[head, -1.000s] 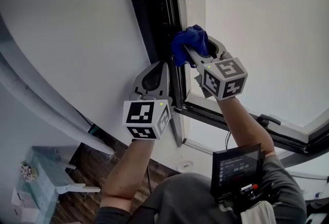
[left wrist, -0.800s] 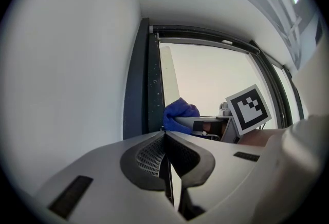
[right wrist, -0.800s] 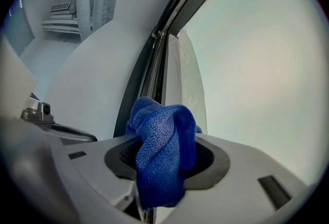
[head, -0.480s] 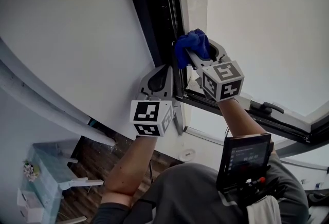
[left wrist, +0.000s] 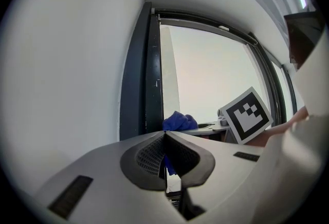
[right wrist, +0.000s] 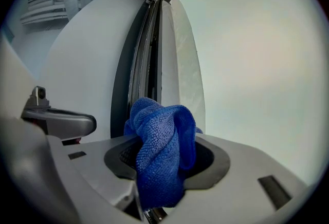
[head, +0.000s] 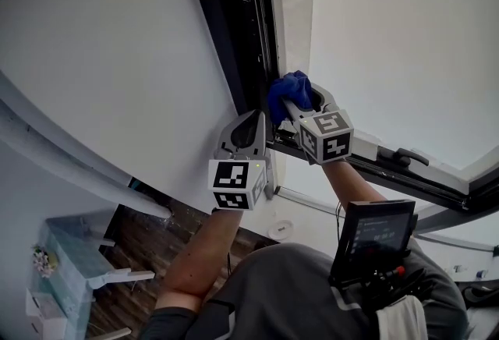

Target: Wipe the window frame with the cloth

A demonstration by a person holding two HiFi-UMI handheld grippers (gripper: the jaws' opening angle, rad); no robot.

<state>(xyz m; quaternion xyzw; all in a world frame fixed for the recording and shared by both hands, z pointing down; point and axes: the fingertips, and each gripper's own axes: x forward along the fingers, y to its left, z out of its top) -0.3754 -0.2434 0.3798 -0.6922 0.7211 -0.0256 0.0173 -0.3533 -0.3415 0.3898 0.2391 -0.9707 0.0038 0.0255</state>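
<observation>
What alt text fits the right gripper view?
The right gripper is shut on a bunched blue cloth, with its grey fingers pointing at a dark vertical window frame just beyond. Pale glass fills the right side, and a white wall fills the left.

Pale grey shells are seen on the left gripper (head: 256, 115) and the right gripper (head: 301, 100) at mid frame, each backed by a cube (head: 238, 184) of black-and-white square markers. A dark grey short-sleeved shirt (head: 273, 292) is worn, and a small dark screen (head: 376, 233) is fixed at lower right.
</observation>
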